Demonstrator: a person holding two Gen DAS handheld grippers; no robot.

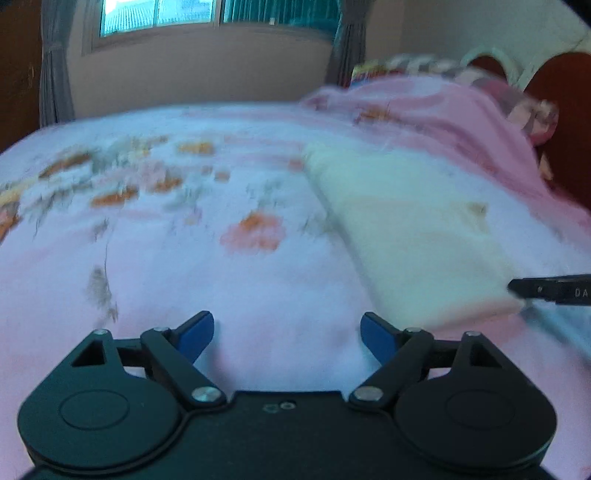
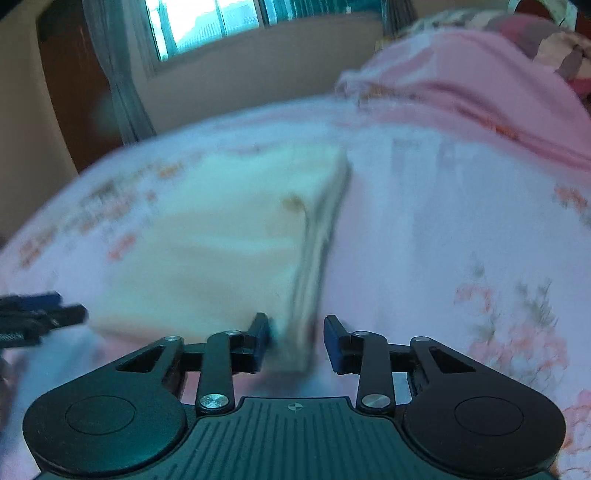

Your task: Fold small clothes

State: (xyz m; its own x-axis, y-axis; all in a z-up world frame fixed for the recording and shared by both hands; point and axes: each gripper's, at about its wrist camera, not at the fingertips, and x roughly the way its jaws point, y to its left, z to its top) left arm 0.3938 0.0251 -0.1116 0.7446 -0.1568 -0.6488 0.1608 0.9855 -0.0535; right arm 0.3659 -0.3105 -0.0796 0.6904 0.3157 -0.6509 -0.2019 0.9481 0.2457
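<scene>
A folded cream cloth [image 1: 406,229] lies flat on the pink flowered bedsheet [image 1: 184,258]. In the left wrist view my left gripper [image 1: 287,332] hovers open over bare sheet, just left of the cloth's near corner, with nothing between its blue pads. The right wrist view shows the cream cloth [image 2: 221,229] with its layered right edge running toward me. My right gripper [image 2: 295,339] straddles the cloth's near right corner: the left pad is against the fabric, while a gap shows at the right pad. Both views are blurred.
A bunched pink blanket [image 1: 443,110] and a patterned pillow [image 1: 532,114] lie at the far right by a dark red headboard [image 1: 565,110]. Beyond the bed are a beige wall, a window [image 1: 221,14] and grey curtains [image 1: 55,74].
</scene>
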